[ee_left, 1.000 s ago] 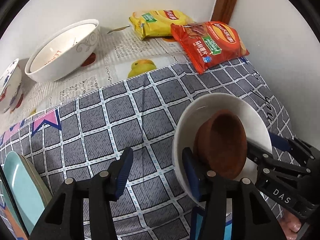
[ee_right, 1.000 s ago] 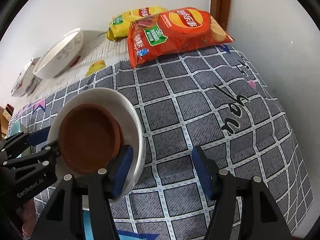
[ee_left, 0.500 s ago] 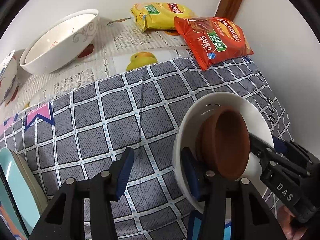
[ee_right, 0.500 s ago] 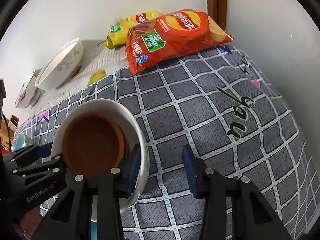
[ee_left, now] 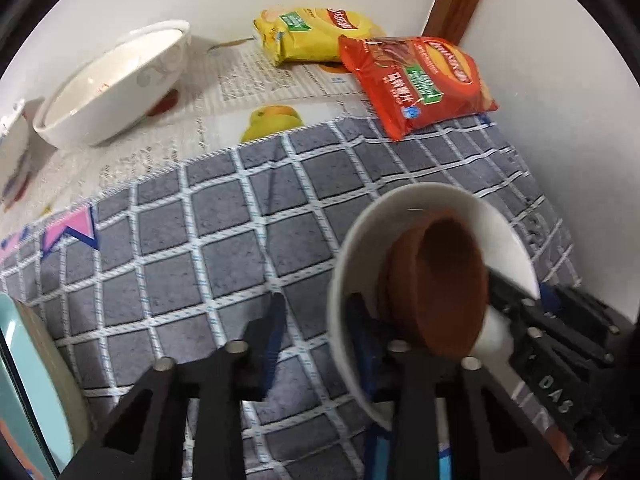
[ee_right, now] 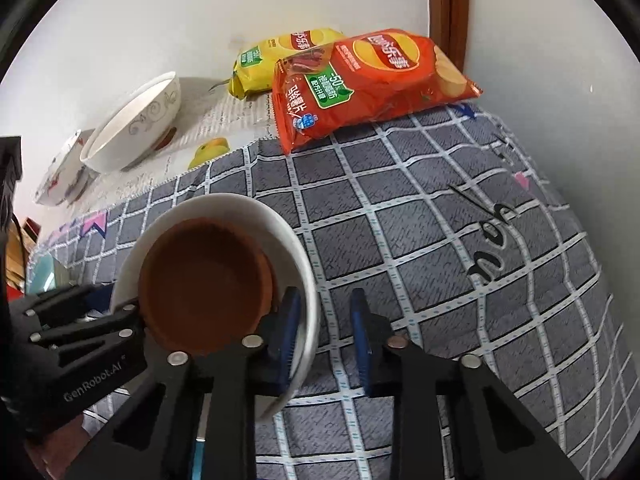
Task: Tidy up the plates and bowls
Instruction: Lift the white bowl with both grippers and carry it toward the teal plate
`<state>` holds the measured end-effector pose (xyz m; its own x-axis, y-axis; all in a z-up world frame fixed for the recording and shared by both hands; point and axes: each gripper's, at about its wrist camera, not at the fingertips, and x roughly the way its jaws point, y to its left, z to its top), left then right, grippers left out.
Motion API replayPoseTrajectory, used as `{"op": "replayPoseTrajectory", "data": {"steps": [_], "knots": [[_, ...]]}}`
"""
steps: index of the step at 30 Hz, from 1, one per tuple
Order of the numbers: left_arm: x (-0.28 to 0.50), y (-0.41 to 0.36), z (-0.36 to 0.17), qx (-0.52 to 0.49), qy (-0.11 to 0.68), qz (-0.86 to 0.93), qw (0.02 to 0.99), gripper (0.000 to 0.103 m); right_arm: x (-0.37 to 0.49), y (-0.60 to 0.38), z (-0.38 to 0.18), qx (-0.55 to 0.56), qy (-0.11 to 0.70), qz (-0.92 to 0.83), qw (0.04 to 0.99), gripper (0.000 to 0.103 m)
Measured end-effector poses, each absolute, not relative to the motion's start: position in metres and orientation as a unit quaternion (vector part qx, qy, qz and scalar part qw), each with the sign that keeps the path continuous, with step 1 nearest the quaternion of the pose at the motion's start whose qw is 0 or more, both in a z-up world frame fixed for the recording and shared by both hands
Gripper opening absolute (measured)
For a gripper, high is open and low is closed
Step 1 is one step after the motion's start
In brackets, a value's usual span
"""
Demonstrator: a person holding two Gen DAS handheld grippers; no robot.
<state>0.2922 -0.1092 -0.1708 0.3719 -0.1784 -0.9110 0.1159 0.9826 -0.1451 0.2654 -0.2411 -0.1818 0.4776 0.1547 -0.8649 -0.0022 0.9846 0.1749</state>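
Observation:
A white bowl (ee_left: 404, 208) (ee_right: 240, 210) holds a smaller brown bowl (ee_left: 444, 280) (ee_right: 204, 280) and is tilted over the grey checked cloth. My left gripper (ee_left: 316, 332) straddles the white bowl's near rim, one finger inside and one outside, with a narrow gap. My right gripper (ee_right: 326, 332) straddles the opposite rim the same way. A large white patterned bowl (ee_left: 116, 84) (ee_right: 136, 124) sits far left by the wall. A teal plate (ee_left: 24, 392) stands at the left edge.
A yellow chip bag (ee_left: 316, 32) (ee_right: 280, 60) and a red chip bag (ee_left: 420, 80) (ee_right: 368, 80) lie at the back by the wall. Another small patterned bowl (ee_right: 60, 176) sits far left. Walls close in at the back and right.
Both grippers' jaws have narrowed around the white bowl's rim. The white bowl with the brown bowl has tilted and risen slightly. Both cameras moved a little closer.

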Motion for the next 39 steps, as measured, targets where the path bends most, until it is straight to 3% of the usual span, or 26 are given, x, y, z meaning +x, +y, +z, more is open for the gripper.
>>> {"op": "replayPoseTrajectory", "data": {"steps": [1, 3, 39], "knots": [[0.292, -0.110, -0.171, -0.038, 0.554, -0.096, 0.826, 0.012, 0.266, -0.241, -0.182, 0.079, 0.512, 0.049, 0.854, 0.018], [0.292, -0.114, -0.170, -0.034, 0.552, -0.091, 0.828, 0.012, 0.267, -0.241, -0.182, 0.094, 0.514, 0.060, 0.851, 0.011], [0.256, -0.092, -0.112, -0.048, 0.525, -0.087, 0.845, 0.010, 0.232, -0.224, -0.116, 0.145, 0.479, 0.045, 0.865, 0.009]]}}
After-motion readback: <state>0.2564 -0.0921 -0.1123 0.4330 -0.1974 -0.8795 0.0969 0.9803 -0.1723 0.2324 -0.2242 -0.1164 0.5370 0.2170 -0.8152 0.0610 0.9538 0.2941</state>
